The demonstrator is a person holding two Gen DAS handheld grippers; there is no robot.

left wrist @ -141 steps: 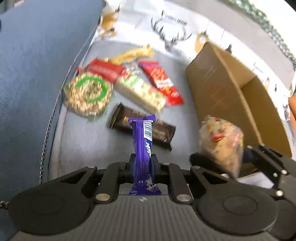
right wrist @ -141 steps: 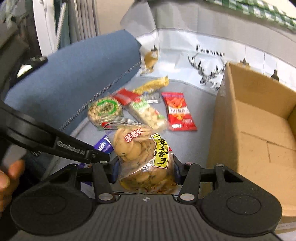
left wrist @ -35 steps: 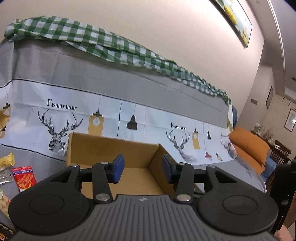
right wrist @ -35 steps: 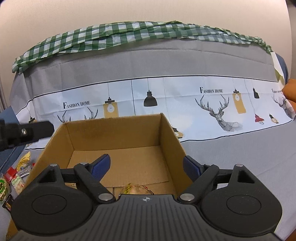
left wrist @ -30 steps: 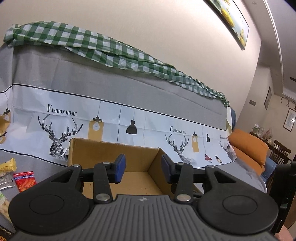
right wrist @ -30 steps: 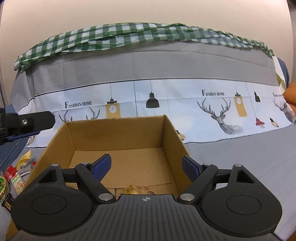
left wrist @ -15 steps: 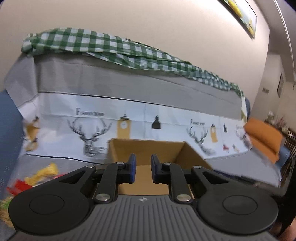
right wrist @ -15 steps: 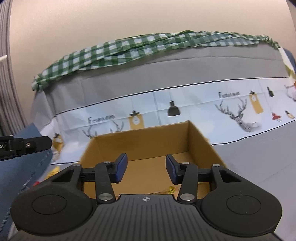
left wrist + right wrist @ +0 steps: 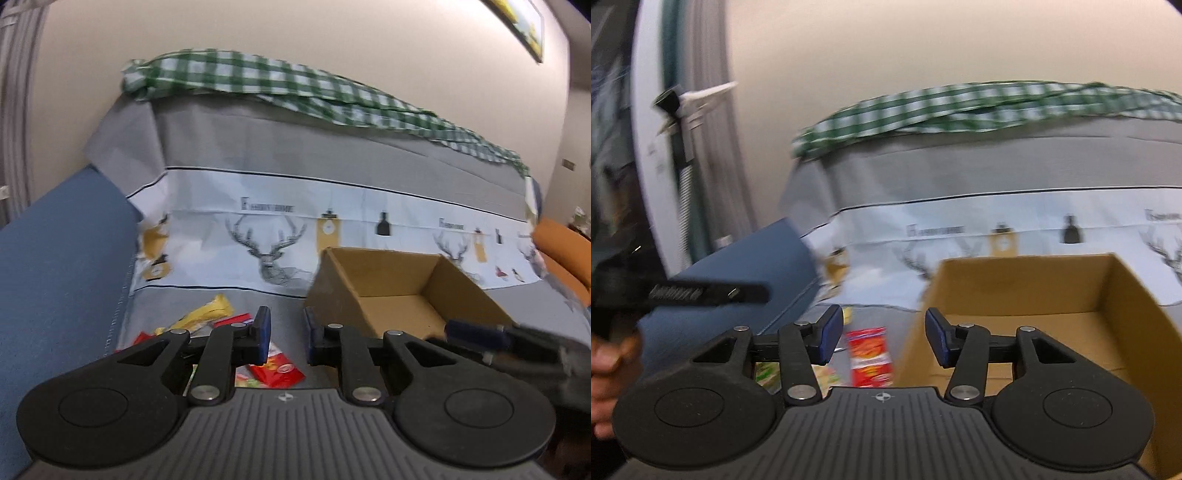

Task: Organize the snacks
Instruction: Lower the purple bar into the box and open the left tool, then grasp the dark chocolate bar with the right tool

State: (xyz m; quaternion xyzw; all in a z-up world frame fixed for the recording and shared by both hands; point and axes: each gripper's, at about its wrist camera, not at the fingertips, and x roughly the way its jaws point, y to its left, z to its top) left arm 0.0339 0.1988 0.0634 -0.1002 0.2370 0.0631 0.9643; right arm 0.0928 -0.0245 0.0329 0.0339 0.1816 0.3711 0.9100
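My left gripper (image 9: 286, 334) is open and empty, above the sofa seat just left of the open cardboard box (image 9: 402, 306). Below it lie snack packs: a yellow bar (image 9: 207, 314) and a red packet (image 9: 277, 371). My right gripper (image 9: 884, 334) is open and empty, over the box's left wall (image 9: 1027, 295). The red packet (image 9: 870, 356) shows between its fingers, with a green-labelled pack (image 9: 764, 373) to the left. The right gripper's fingertip (image 9: 476, 332) pokes in at the right of the left wrist view.
The grey sofa cover with deer print (image 9: 273, 251) rises behind the snacks. A blue cushion (image 9: 62, 266) lies at the left. A green checked cloth (image 9: 295, 85) drapes the sofa top. An orange cushion (image 9: 565, 251) sits far right.
Both grippers have swung left from over the box toward the snack pile. The purple bar and the cookie bag held 4.7 s ago are gone from the jaws. The right jaws narrowed, then widened.
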